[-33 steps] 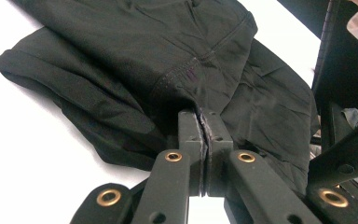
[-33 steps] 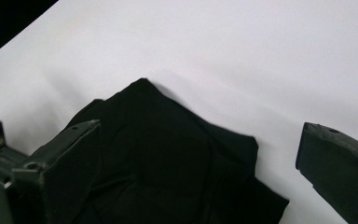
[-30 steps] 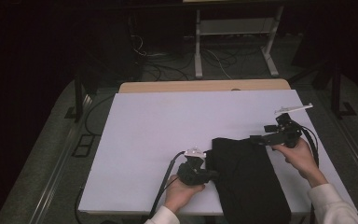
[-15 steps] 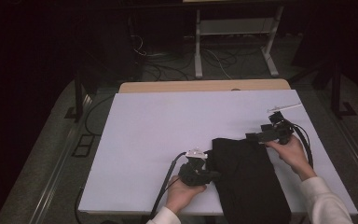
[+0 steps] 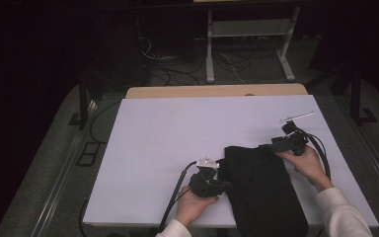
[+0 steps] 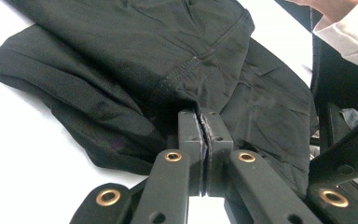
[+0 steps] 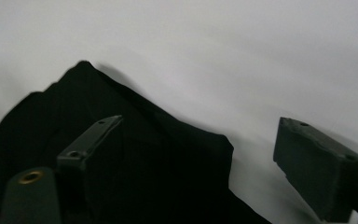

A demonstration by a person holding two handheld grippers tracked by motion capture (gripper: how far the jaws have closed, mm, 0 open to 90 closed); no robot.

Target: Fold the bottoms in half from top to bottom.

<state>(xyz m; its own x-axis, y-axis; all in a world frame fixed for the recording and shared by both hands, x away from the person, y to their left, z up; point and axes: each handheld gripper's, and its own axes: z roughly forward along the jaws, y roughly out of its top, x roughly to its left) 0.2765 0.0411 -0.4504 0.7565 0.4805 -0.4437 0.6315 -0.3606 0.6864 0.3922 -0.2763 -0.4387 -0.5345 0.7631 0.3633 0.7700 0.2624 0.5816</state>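
Black cloth (image 5: 264,190) lies on the near right of the white table (image 5: 177,138), its near edge pinched in the left gripper (image 6: 204,128). Farther off, the right gripper (image 5: 268,146) has sunk to the far corner, jaws just narrowing but not yet gripping, probably to fold.

A dim lab or studio is showing here: a white-covered table (image 5: 177,138) is standing on grey carpet, loose cables (image 5: 177,69) are trailing across the floor, and a metal stand (image 5: 246,44) is sitting behind.
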